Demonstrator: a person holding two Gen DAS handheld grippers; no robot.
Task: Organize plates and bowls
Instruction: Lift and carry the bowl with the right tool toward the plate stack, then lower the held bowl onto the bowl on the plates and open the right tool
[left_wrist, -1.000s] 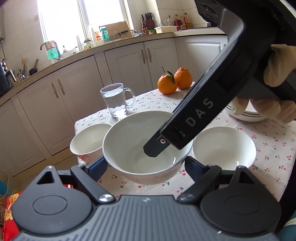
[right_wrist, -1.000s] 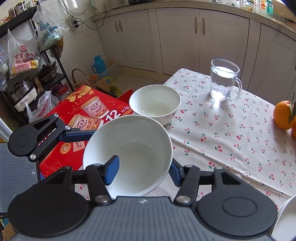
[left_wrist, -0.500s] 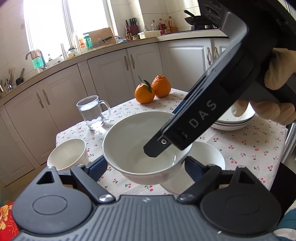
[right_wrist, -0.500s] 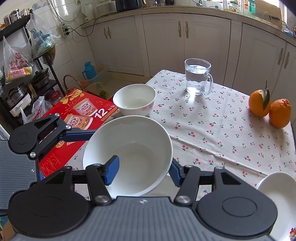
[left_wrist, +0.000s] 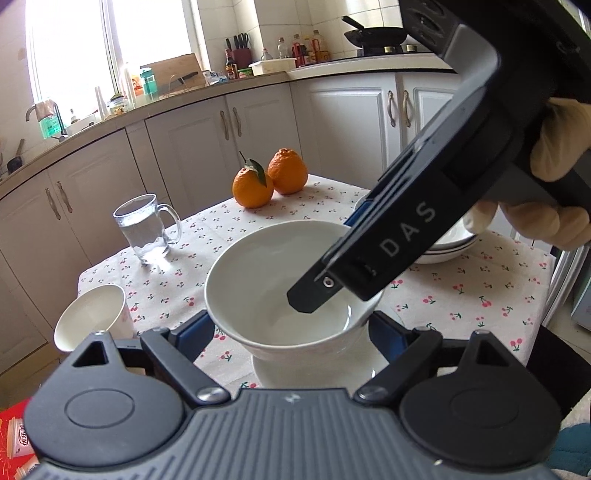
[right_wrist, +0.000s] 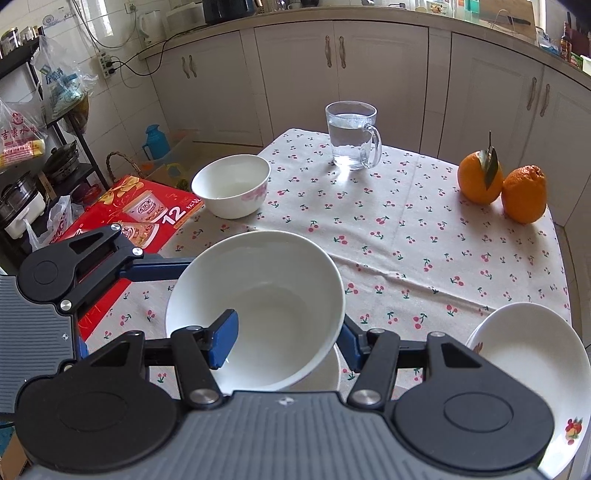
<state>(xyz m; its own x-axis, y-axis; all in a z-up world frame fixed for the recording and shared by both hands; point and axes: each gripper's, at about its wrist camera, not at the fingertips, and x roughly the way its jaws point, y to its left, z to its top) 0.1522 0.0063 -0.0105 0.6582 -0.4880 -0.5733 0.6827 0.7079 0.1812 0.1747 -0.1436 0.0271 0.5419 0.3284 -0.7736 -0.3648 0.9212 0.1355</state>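
big bowl (left_wrist: 273, 280): held above the lower bowl (left_wrist: 317, 369) on the table (right_wrist: 406, 236) | right tongs (right_wrist: 286, 341): pinching its wall | left tongs (left_wrist: 291, 330): pressed on its sides | risk: uneven release could tip it or chip the rims | writing: "DAS" on right tongs, "12" on red box (right_wrist: 147, 206)

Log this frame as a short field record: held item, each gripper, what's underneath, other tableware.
held item: large white bowl, lifted
right gripper: shut on bowl's rim, one finger inside
left gripper: straddles the bowl; contact unclear
underneath: second white bowl on the cherry-print tablecloth
other tableware: small white bowl, plate stack, glass mug
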